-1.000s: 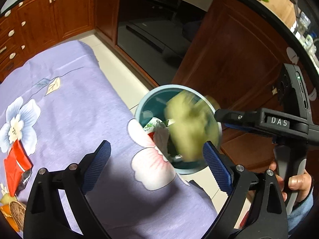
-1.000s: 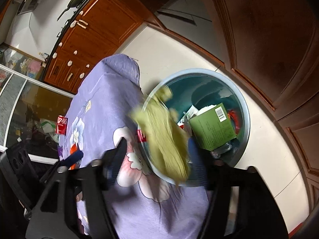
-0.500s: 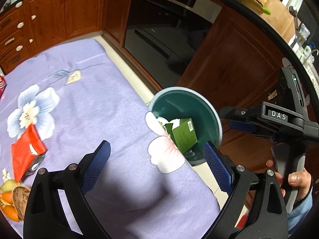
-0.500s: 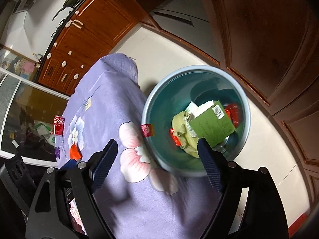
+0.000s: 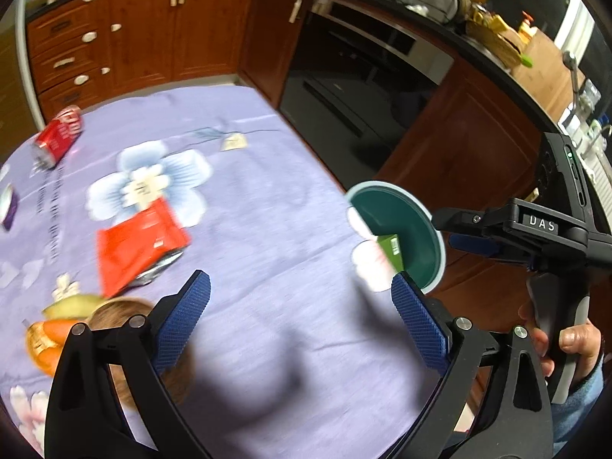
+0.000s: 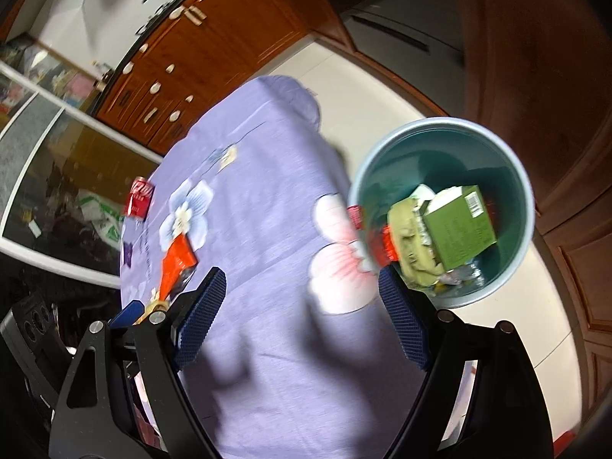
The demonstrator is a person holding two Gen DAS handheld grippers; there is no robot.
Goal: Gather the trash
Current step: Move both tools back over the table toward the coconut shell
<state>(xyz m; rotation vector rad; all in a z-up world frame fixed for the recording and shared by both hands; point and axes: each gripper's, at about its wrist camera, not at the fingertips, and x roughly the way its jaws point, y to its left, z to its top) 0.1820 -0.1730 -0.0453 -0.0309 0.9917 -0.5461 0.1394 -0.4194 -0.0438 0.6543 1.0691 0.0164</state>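
Observation:
My left gripper stands open and empty above the purple flowered tablecloth. Ahead of it to the left lie a red wrapper, a brown husk, orange peel and, farther off, a red can. The teal bin stands on the floor off the table's right edge, and my right gripper hovers beside it. In the right wrist view my right gripper is open with nothing between its fingers. The bin holds a green box and a crumpled yellow-green piece.
Wooden cabinets and a dark oven front line the far side. A person's hand grips the right gripper's handle. A small purple item sits at the table's left edge. White tiled floor surrounds the bin.
The yellow-green piece left my right gripper and dropped into the bin. Its jaws spread wider. Both grippers drew back from the bin over the table, bringing the wrapper and can into view.

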